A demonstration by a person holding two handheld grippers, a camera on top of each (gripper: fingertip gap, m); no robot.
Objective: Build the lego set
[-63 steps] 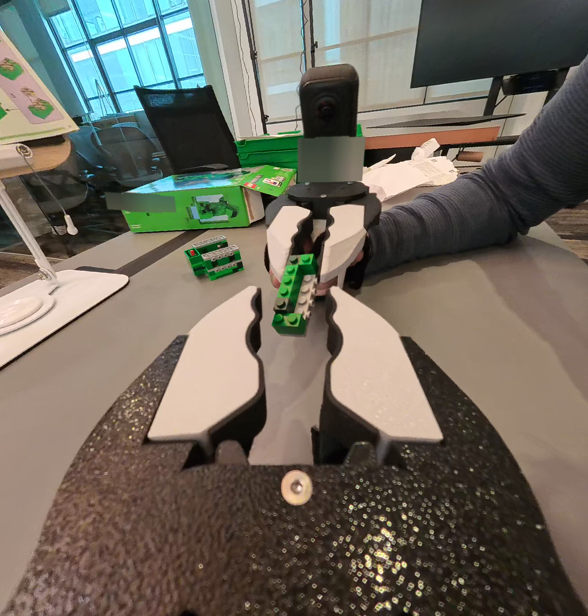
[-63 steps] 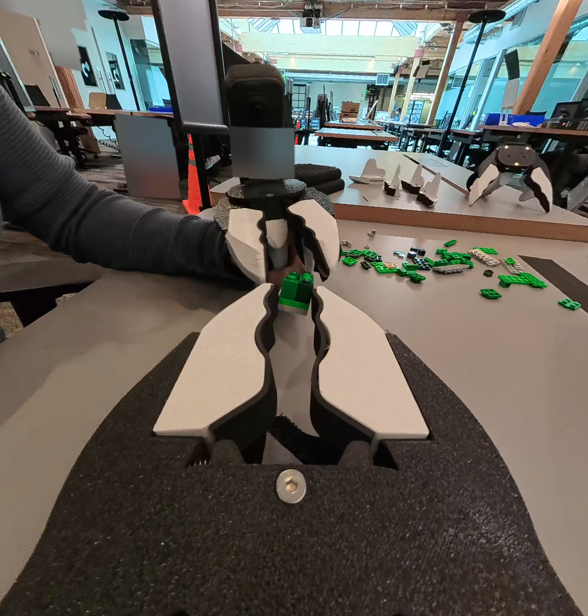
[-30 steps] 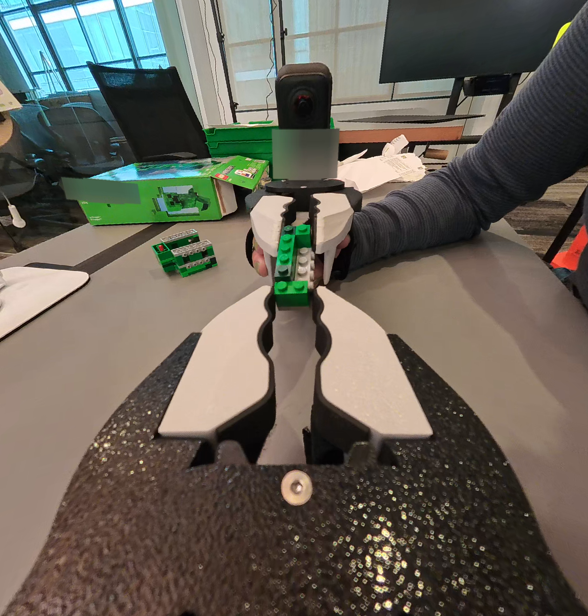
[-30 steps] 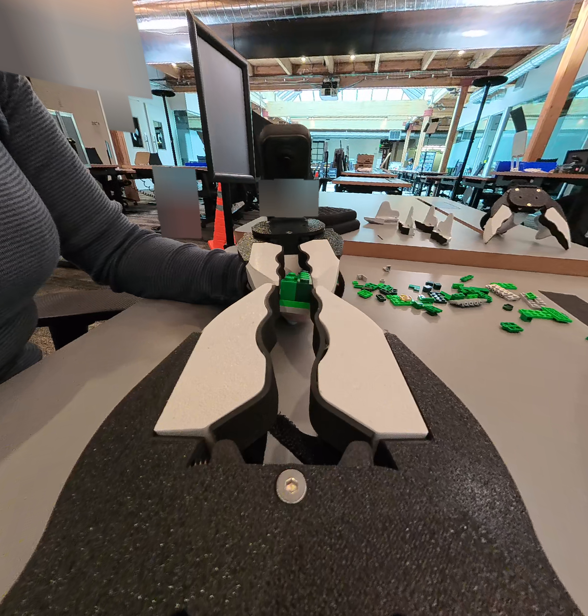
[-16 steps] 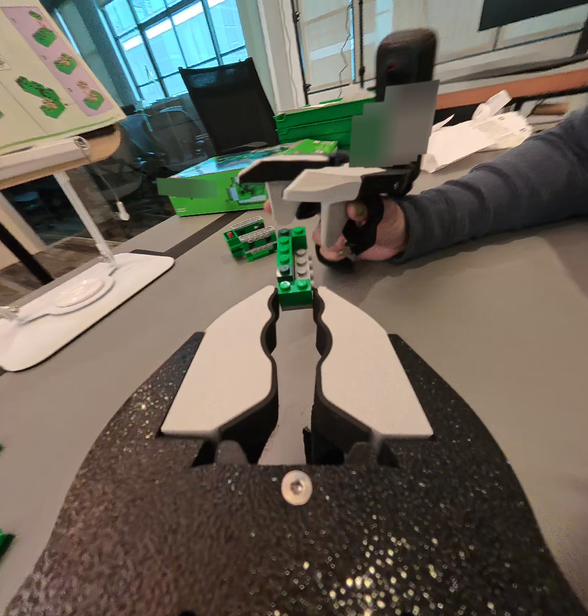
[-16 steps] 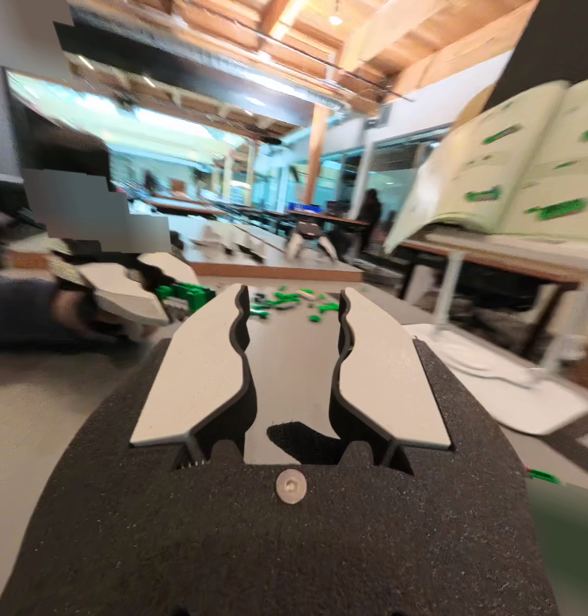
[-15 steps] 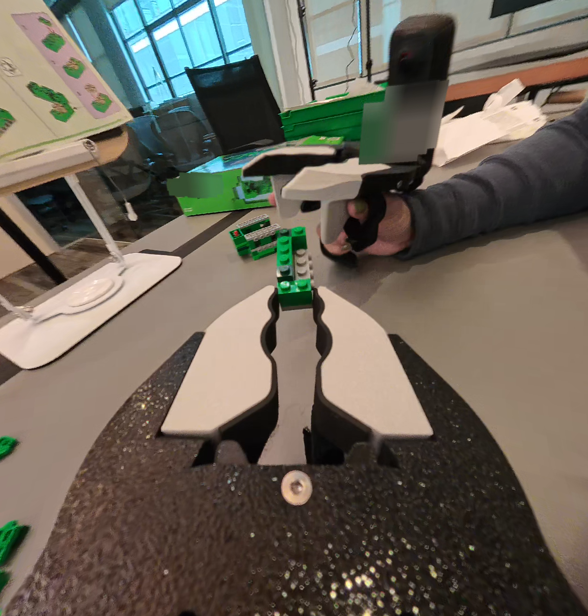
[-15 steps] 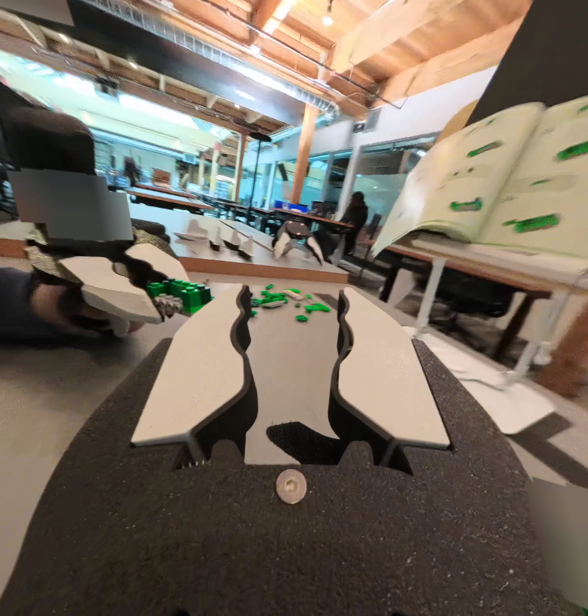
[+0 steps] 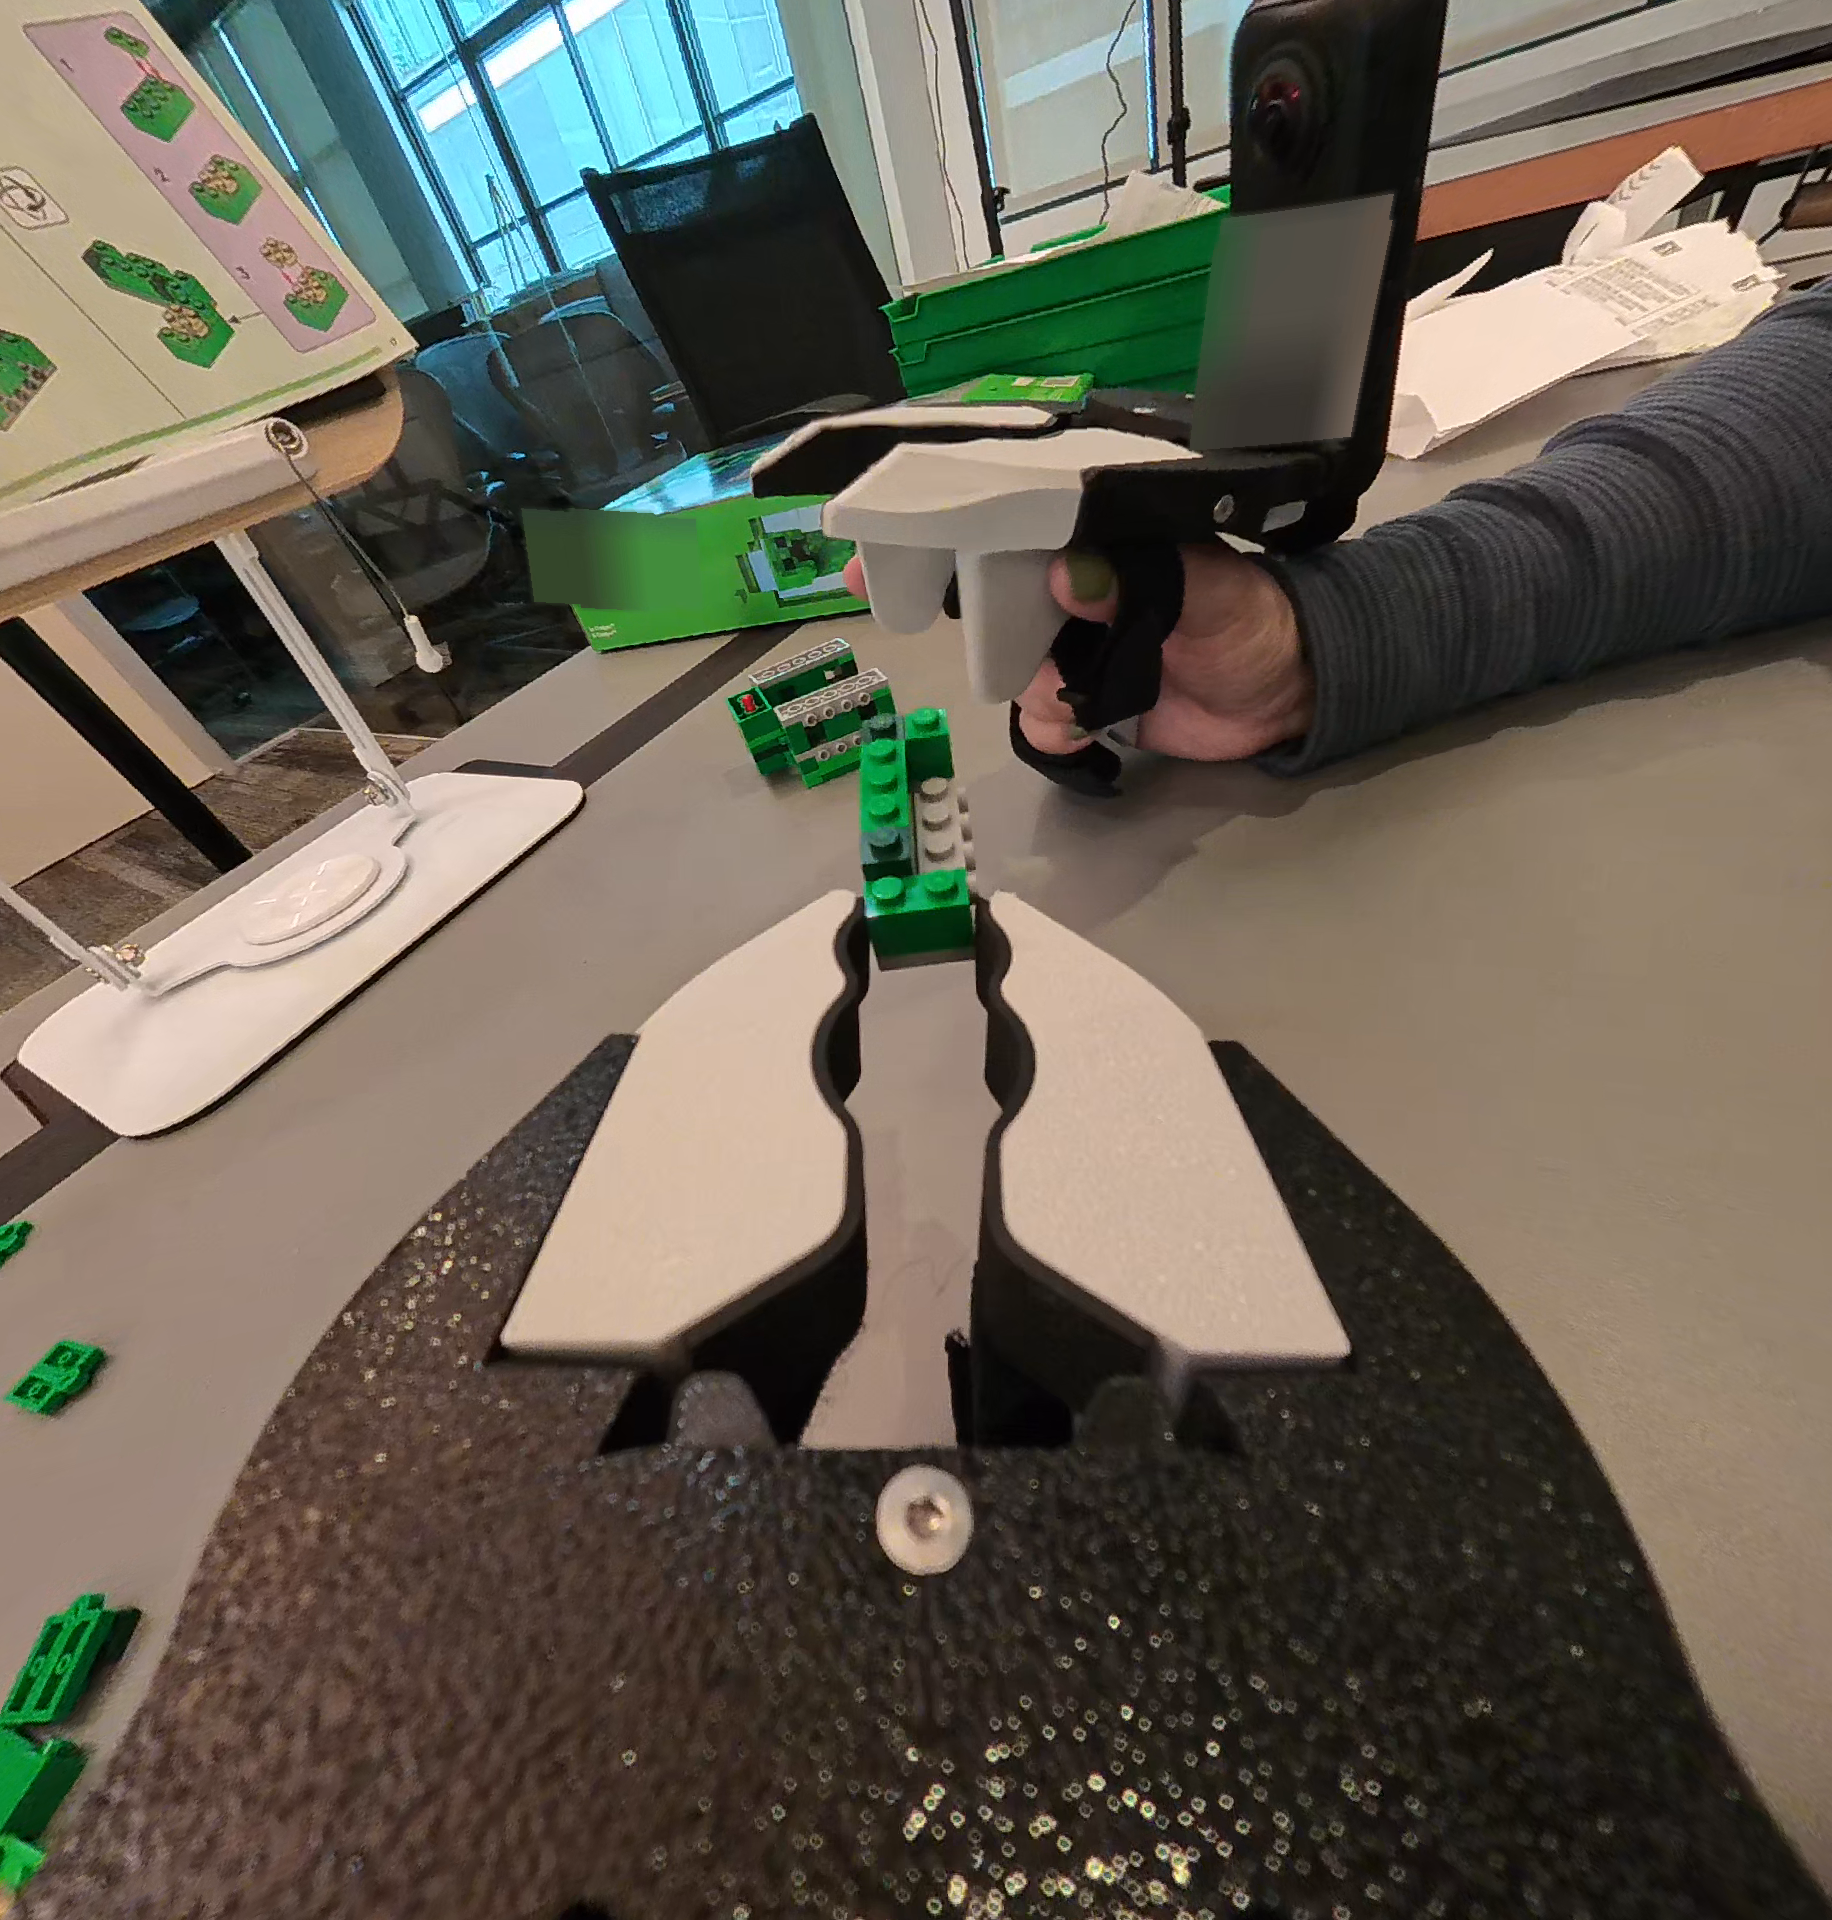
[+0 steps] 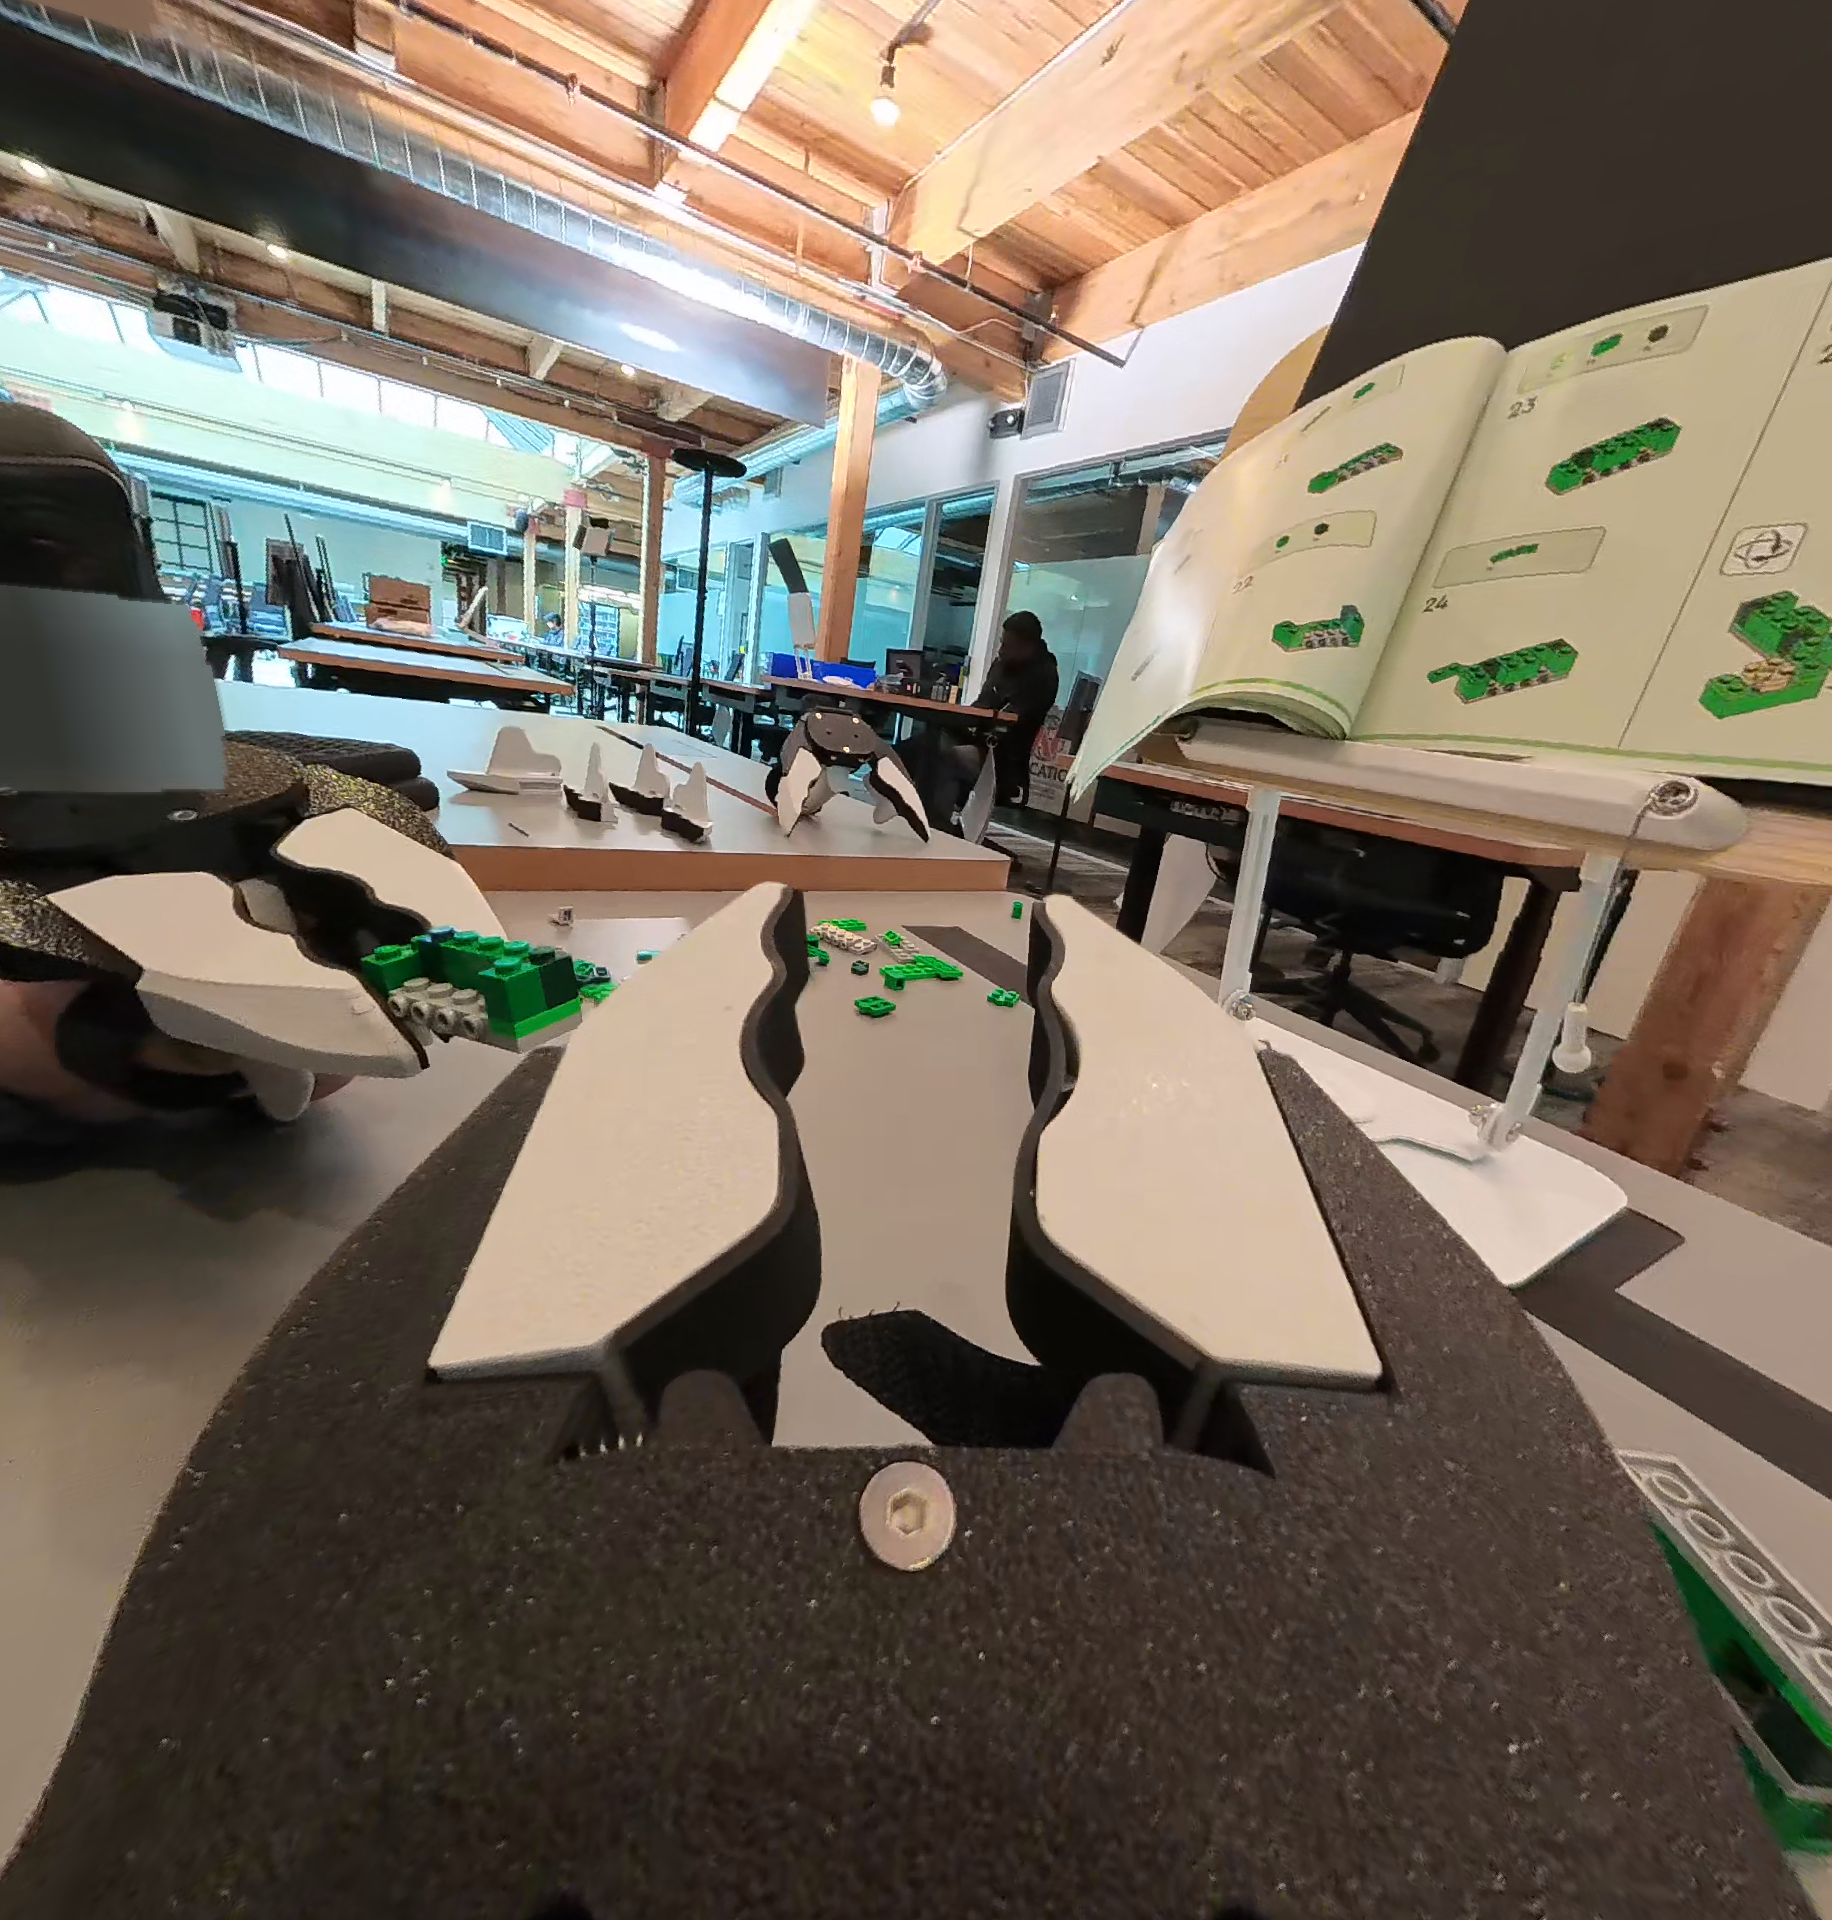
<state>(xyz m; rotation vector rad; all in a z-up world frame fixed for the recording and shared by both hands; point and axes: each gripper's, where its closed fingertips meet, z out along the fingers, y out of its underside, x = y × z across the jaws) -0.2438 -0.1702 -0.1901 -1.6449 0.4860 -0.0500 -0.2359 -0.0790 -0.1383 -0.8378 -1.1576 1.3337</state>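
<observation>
Left tongs [image 9: 920,914] are pinching the near end of a small lego assembly [image 9: 912,831], their two pale fingers drawn narrow around its lowest green brick. That assembly is showing as a short bar of stacked bricks: bright green along one side, a dark green piece partway up, a row of light grey studded bricks on the other side, and a green block at the far tip. It is sticking straight out beyond the fingertips, raised clear of the grey surface [image 9: 1463,1039]. In the right wrist view the same assembly [image 10: 476,982] is jutting sideways from those tongs, grey studs facing down and outward.

Right tongs [image 10: 907,904] are standing wide apart with nothing between the fingers, aimed past the assembly, which is sitting off to their left and apart from them. In the left wrist view they [image 9: 818,488] are hovering above and beyond the assembly, gripped by a hand [image 9: 1192,665] in a dark ribbed sleeve.

Behind the held piece, a second built block [image 9: 808,717] of green and grey bricks is resting on the surface. Loose green pieces [image 10: 891,961] are lying scattered farther off. An open instruction booklet [image 10: 1514,561] is propped on a white stand [image 9: 299,914], and a green box [image 9: 704,561] is lying at the far edge.
</observation>
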